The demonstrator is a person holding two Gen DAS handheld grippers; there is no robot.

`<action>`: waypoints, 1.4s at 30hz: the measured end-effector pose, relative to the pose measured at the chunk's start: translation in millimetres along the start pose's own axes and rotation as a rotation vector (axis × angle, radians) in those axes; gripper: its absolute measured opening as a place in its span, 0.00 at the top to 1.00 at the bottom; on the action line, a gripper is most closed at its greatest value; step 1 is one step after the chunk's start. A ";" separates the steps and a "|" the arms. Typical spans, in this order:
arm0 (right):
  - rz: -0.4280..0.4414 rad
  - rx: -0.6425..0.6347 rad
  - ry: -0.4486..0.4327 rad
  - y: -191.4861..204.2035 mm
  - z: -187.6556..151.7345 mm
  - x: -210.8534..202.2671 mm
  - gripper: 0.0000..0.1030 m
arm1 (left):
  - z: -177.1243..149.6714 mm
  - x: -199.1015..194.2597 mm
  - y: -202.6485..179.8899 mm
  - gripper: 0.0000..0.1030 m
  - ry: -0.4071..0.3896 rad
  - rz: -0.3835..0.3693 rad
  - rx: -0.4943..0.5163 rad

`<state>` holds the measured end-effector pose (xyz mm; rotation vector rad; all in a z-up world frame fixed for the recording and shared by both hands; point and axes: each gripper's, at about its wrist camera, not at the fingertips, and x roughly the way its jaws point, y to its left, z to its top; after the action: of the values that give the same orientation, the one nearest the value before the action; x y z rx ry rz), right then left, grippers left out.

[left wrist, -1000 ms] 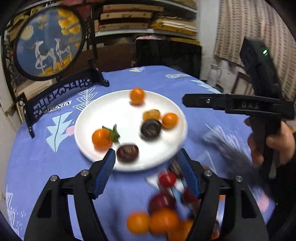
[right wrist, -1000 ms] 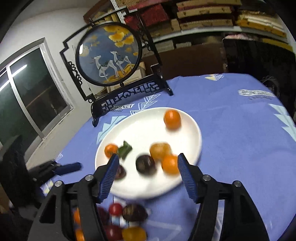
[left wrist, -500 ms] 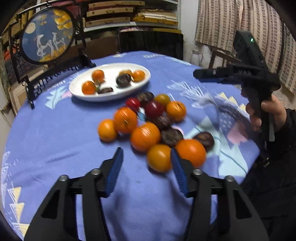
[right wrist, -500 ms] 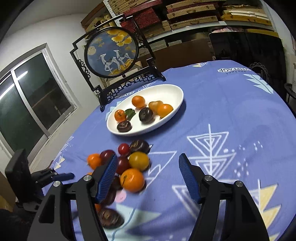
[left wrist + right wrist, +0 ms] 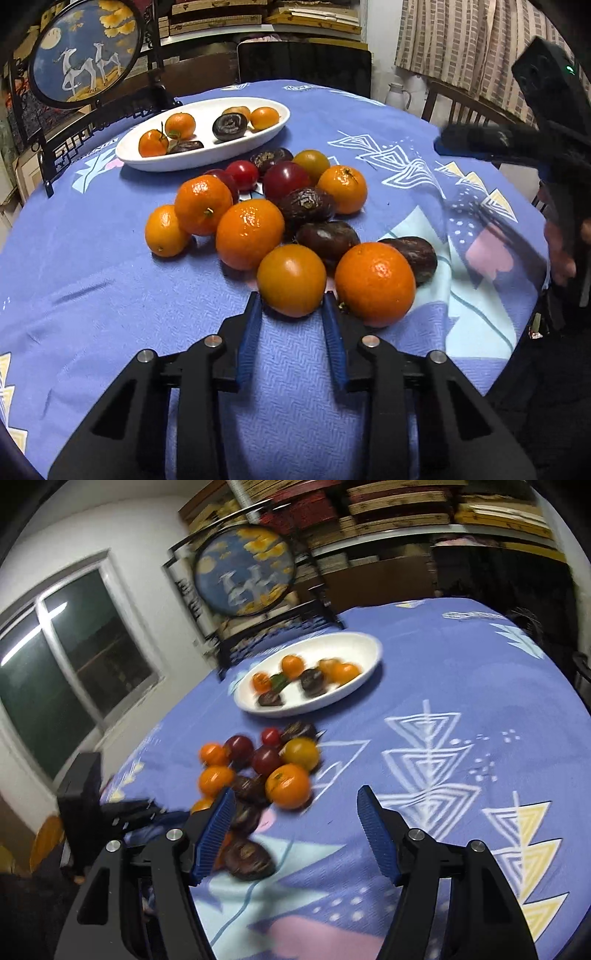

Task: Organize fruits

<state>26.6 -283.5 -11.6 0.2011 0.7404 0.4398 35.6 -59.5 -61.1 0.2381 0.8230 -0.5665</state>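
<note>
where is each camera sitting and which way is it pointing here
Left wrist: on the left gripper, low over the blue patterned tablecloth, facing the loose fruit pile and white oval plate; its blue-padded fingers flank an orange-yellow tomato; the right gripper shows at right.
Right wrist: on the right gripper, higher, looking across the pile to the plate; fingers apart.
Shared: plate, pile, round painted screen.

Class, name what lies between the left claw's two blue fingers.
Left wrist view: the orange-yellow tomato sits at the tips of the left claw; behind the tips, only blue tablecloth.
</note>
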 end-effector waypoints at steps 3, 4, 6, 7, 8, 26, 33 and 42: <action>0.047 -0.088 0.059 23.2 -10.2 6.6 0.30 | -0.7 -8.3 8.2 0.70 -0.031 -0.008 -0.042; 0.066 -0.119 0.075 31.9 -13.6 9.1 0.30 | -0.6 -12.6 9.9 0.71 -0.043 -0.012 -0.048; 0.107 -0.183 0.100 51.0 -18.9 13.9 0.30 | -1.8 -25.7 14.4 0.71 -0.073 -0.035 -0.061; 0.117 -0.208 0.107 58.0 -20.2 15.3 0.30 | -2.1 -32.5 16.0 0.72 -0.090 -0.035 -0.065; 0.128 -0.244 0.115 68.1 -22.1 17.7 0.30 | -2.4 -40.7 18.1 0.74 -0.110 -0.027 -0.069; 0.055 -0.392 0.263 115.2 -31.8 83.2 0.52 | -20.7 -54.7 33.7 0.77 -0.072 -0.020 -0.063; 0.142 -0.245 0.198 88.8 -18.3 63.0 0.56 | -24.9 -63.2 40.0 0.58 -0.091 0.026 -0.054; 0.134 -0.180 0.155 67.7 -16.2 42.2 0.56 | -13.2 -20.0 30.4 0.65 -0.040 0.018 -0.049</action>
<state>21.8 -203.7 -26.7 0.0477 0.8369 0.6522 33.5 -21.3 -55.3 0.1888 0.7946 -0.5316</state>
